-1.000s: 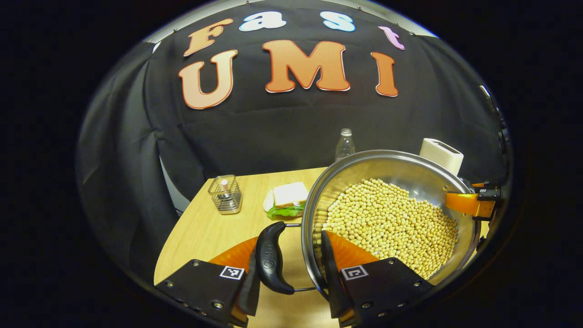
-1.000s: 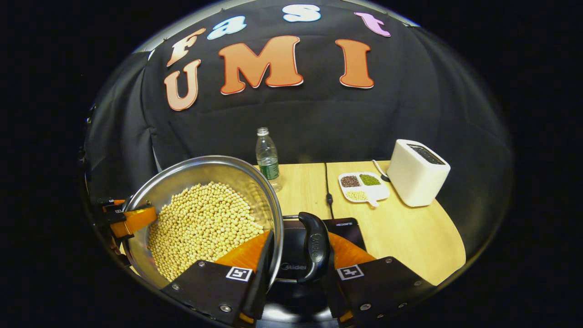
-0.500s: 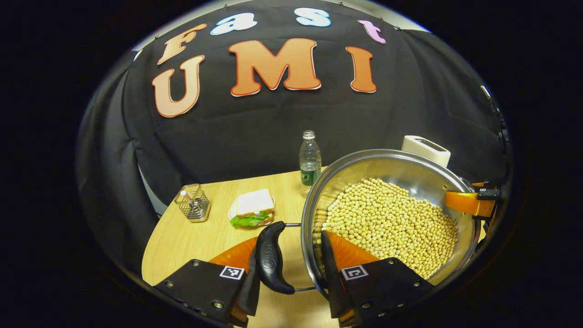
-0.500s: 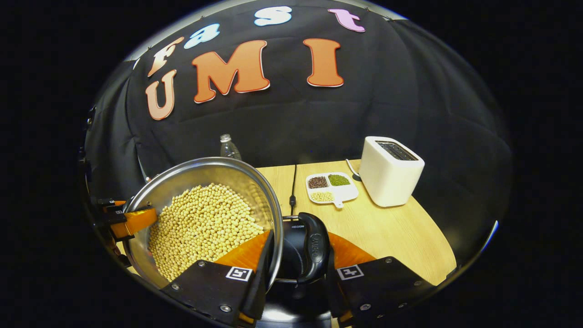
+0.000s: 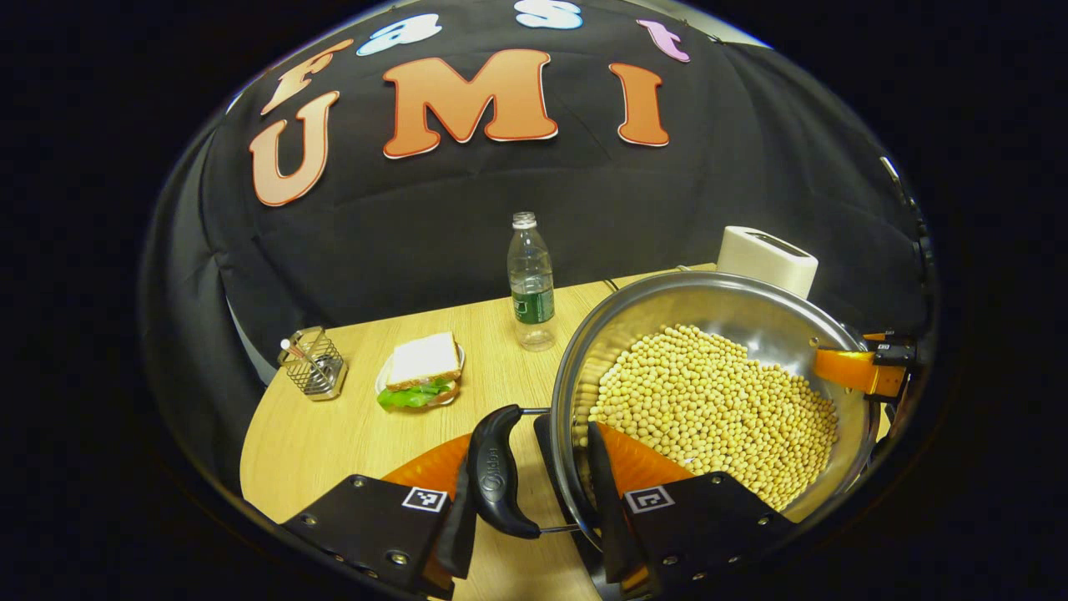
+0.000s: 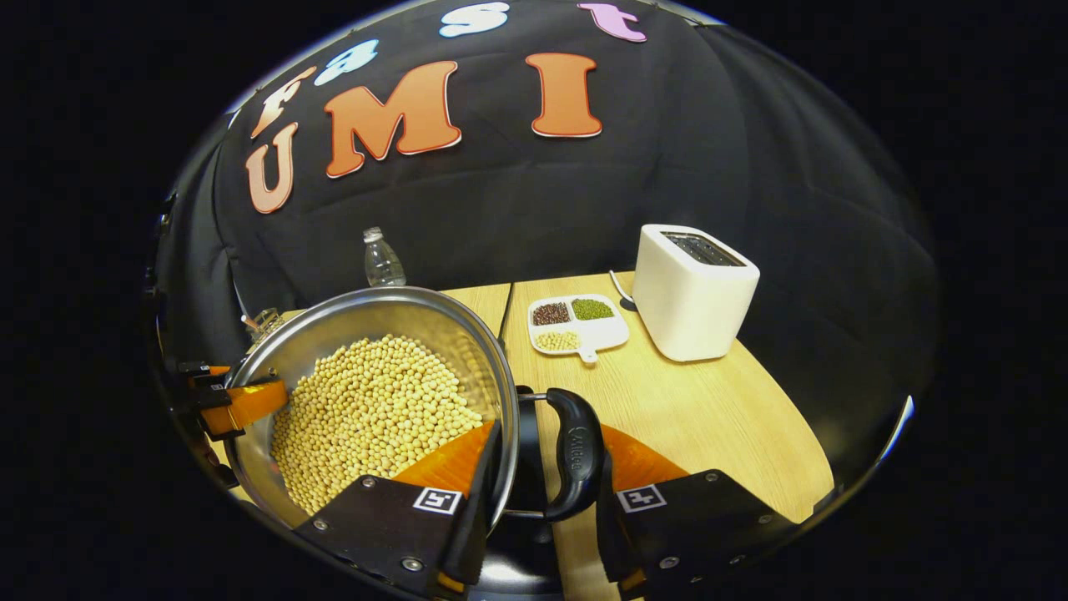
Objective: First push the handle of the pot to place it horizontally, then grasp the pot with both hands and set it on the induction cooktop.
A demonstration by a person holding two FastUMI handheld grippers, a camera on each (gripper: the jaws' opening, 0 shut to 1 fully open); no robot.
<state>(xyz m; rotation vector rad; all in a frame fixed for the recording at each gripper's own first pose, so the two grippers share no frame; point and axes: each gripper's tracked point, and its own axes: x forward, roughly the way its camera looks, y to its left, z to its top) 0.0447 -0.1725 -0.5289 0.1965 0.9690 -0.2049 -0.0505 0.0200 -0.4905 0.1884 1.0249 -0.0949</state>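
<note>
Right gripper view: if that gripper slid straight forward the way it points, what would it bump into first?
Held on the steel pot of yellow beans, the right gripper would probably reach the white divided dish of beans first, though depth is hard to judge.

Black cloth wall (image 5: pixel 467 217) hangs behind everything, creased, wrapping round both sides. Light wood table (image 5: pixel 334 434) with rounded corners runs ahead of the claws, back edge against the cloth. In the left gripper view, ahead and to the left: wire basket (image 5: pixel 311 374) near the table's far left edge, sandwich on a plate (image 5: pixel 420 372) beside it, clear water bottle (image 5: pixel 531 282) upright farther back. In the right gripper view, ahead and to the right: white toaster (image 6: pixel 692 290) at the back, divided dish of beans (image 6: pixel 576 324) just left of it, dark cord (image 6: pixel 504 310) running along the table. Lighting even, no windows visible.
</note>
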